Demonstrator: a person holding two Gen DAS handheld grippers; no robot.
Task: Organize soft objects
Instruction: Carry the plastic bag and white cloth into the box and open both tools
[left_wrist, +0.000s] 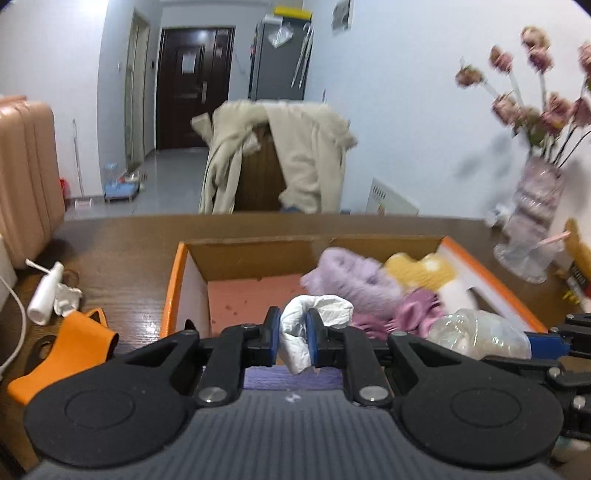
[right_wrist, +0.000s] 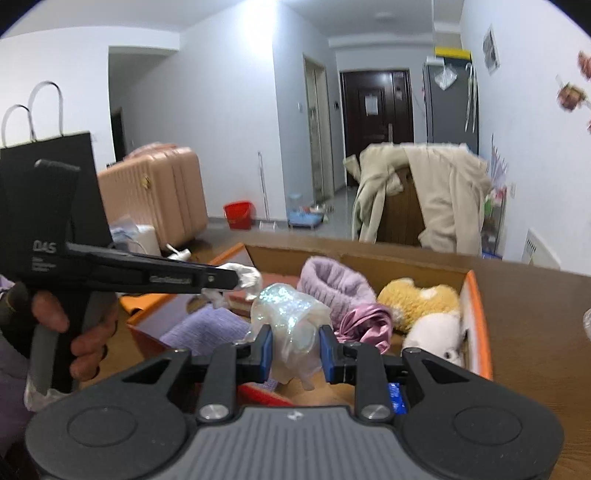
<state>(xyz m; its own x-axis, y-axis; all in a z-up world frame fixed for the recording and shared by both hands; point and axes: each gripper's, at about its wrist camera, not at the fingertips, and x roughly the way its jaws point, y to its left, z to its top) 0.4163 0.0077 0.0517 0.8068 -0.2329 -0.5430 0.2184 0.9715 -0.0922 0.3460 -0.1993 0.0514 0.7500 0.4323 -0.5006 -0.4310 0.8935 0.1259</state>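
Cardboard walls with orange edges form the open box (left_wrist: 177, 280) that is set on the dark wooden worktop (left_wrist: 122, 251). Held over its near side, the left gripper (left_wrist: 292, 334) is clamped on a crumpled white cloth (left_wrist: 314, 314), pointed level across the box. Beside it, the right gripper (right_wrist: 296, 352) is closed on an iridescent plastic bag (right_wrist: 288, 314). Inside lie a fuzzy lilac headband (right_wrist: 332, 284), a yellow plush (right_wrist: 417, 299) and pink satin fabric (right_wrist: 365, 325).
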